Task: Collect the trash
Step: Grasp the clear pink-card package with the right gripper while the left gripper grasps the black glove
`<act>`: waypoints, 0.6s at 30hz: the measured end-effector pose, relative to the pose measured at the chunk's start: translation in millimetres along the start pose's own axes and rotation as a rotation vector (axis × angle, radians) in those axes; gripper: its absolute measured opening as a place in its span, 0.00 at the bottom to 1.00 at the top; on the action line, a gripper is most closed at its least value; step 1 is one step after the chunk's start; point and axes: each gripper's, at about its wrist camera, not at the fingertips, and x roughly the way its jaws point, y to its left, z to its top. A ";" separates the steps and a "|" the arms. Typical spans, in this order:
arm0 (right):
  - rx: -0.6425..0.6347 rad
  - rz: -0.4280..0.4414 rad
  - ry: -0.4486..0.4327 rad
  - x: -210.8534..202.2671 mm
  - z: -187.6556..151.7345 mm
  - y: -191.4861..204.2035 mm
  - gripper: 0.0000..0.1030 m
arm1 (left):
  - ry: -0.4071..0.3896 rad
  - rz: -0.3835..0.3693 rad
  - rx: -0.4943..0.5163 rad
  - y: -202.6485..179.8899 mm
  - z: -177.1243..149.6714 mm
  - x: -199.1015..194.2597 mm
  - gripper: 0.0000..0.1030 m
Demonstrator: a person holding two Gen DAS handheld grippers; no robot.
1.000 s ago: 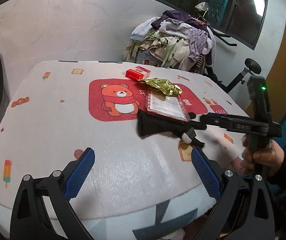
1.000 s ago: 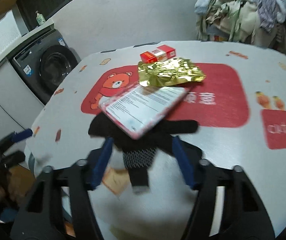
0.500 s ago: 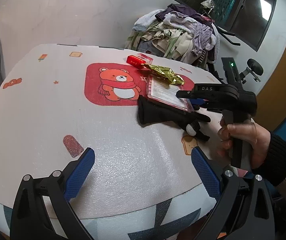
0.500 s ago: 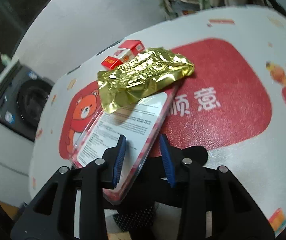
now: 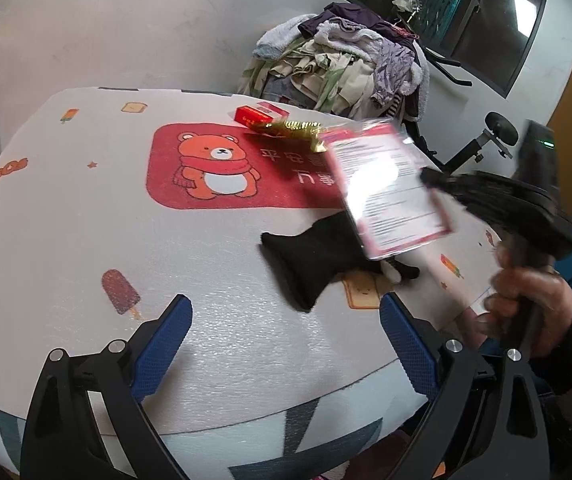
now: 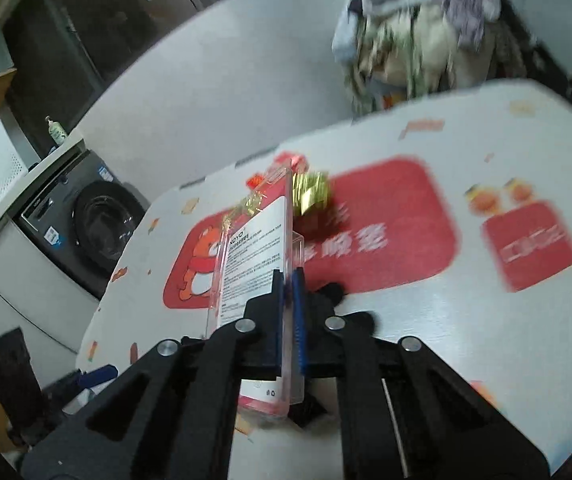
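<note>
While right tongs (image 6: 289, 280) pinch the packet (image 5: 385, 188), only the left view shows a hand (image 5: 525, 300).

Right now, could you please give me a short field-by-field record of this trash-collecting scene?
Right gripper: shut on clear plastic package, lifted off the table
Left gripper: open, nothing between its fingers
Gold foil wrapper: on table, beside red box
Black glove: flat on table, below the package
Background: pile of clothes; washing machine
</note>
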 end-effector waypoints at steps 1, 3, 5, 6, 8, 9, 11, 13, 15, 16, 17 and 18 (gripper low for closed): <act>-0.010 -0.011 -0.024 -13.2 1.0 -5.1 0.09 | 0.006 -0.002 0.001 -1.9 0.1 1.6 0.90; -0.032 -0.043 -0.062 -34.6 3.0 -13.6 0.09 | 0.024 -0.007 0.000 -5.4 0.3 7.7 0.89; -0.056 -0.076 -0.083 -46.6 5.1 -18.9 0.09 | 0.046 -0.008 -0.002 -7.9 0.4 15.6 0.86; -0.076 -0.101 -0.097 -55.9 5.1 -22.4 0.09 | 0.060 -0.007 -0.010 -7.6 0.7 20.9 0.85; -0.093 -0.122 -0.108 -65.6 4.4 -28.0 0.09 | 0.085 -0.014 -0.040 -5.5 2.5 31.0 0.78; -0.103 -0.136 -0.116 -72.3 3.0 -30.9 0.09 | 0.099 -0.019 -0.060 -3.8 4.5 36.8 0.74; -0.108 -0.149 -0.120 -77.6 -0.9 -36.3 0.09 | 0.116 -0.027 -0.097 -0.7 8.3 46.9 0.68; -0.113 -0.158 -0.121 -81.7 -4.8 -39.8 0.09 | 0.131 -0.036 -0.132 3.6 12.2 57.1 0.61; -0.116 -0.164 -0.119 -84.4 -9.8 -42.8 0.09 | 0.129 -0.041 -0.153 5.1 17.8 64.8 0.59; -0.115 -0.168 -0.119 -85.6 -12.0 -43.5 0.09 | 0.130 -0.040 -0.154 4.6 19.7 67.7 0.58; -0.110 -0.169 -0.117 -86.8 -14.5 -45.9 0.09 | 0.131 -0.039 -0.152 3.6 22.5 70.7 0.56; -0.104 -0.170 -0.114 -87.7 -16.5 -47.5 0.09 | 0.134 -0.036 -0.148 1.9 24.6 73.6 0.51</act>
